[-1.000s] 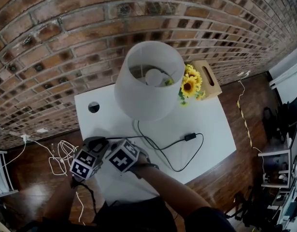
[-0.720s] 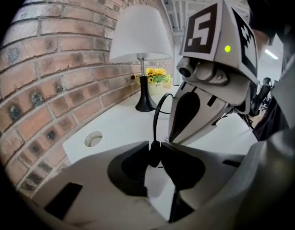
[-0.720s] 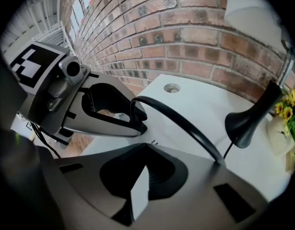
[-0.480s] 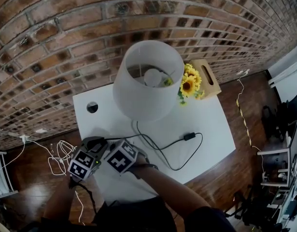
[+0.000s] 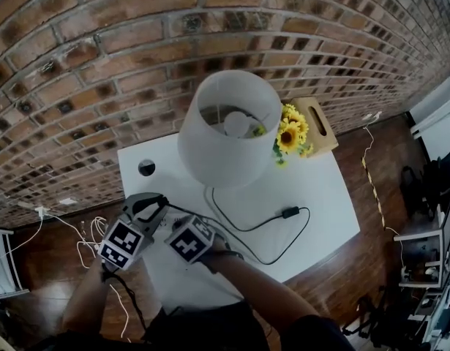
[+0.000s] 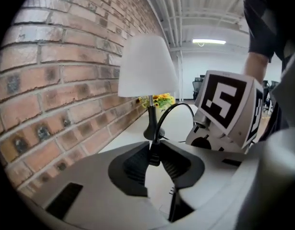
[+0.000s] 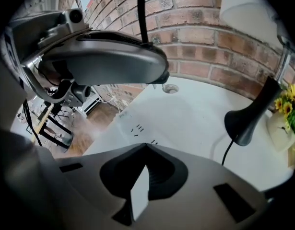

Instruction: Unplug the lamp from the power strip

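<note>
The white-shaded lamp [image 5: 228,126] stands at the back of the white table [image 5: 320,218]. Its black cord [image 5: 265,229] loops across the top towards my grippers. My left gripper [image 6: 154,152] pinches the black lamp plug [image 6: 154,159], and the cord [image 6: 169,113] arcs up out of the jaws, which are still closing. It hangs above the table's front left corner [image 5: 151,203]. My right gripper [image 7: 146,147] is low over a white surface with socket slots [image 7: 137,128], apparently the power strip. Its tips meet with nothing held.
Sunflowers [image 5: 290,134] and a wooden tissue box [image 5: 316,126] sit right of the lamp. A round cable hole [image 5: 146,168] lies in the table's back left. The brick wall [image 5: 100,86] is close behind. Loose white cables [image 5: 89,232] lie on the wooden floor at left.
My left gripper has drawn away from the right one, up and to the left, taking the cord's end with it. The right gripper has stayed in place.
</note>
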`<state>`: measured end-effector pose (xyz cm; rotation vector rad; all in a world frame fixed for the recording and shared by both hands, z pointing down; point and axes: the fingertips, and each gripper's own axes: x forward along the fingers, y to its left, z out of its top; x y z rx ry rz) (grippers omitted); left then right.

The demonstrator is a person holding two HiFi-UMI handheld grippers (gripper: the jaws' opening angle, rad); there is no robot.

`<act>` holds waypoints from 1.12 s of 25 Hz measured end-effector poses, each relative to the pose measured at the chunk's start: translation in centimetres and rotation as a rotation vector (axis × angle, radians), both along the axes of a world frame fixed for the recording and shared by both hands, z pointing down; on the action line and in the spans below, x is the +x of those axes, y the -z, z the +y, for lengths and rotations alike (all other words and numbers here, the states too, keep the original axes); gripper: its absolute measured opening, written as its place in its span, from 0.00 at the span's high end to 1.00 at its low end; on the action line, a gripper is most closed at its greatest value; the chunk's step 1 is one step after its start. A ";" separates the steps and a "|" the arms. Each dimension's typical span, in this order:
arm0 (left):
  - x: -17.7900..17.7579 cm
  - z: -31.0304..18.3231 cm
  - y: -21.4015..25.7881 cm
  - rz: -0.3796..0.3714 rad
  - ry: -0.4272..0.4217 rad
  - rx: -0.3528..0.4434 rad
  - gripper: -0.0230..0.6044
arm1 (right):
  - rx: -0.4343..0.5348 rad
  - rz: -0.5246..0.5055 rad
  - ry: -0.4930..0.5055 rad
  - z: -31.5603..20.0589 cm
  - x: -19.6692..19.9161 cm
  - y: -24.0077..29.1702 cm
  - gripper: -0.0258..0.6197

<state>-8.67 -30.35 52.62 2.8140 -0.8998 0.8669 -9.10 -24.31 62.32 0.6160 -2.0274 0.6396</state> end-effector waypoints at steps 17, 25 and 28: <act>-1.7 0.8 0.2 -0.020 0.059 -0.004 0.81 | 0.050 -0.015 0.073 -0.1 0.1 0.2 0.97; -2.4 -0.4 0.6 0.010 0.085 0.012 0.81 | 0.052 -0.026 0.055 -0.2 0.0 0.2 0.97; -2.8 -1.1 0.4 0.003 0.096 0.017 0.81 | 0.039 -0.040 0.022 -0.3 0.2 0.3 0.97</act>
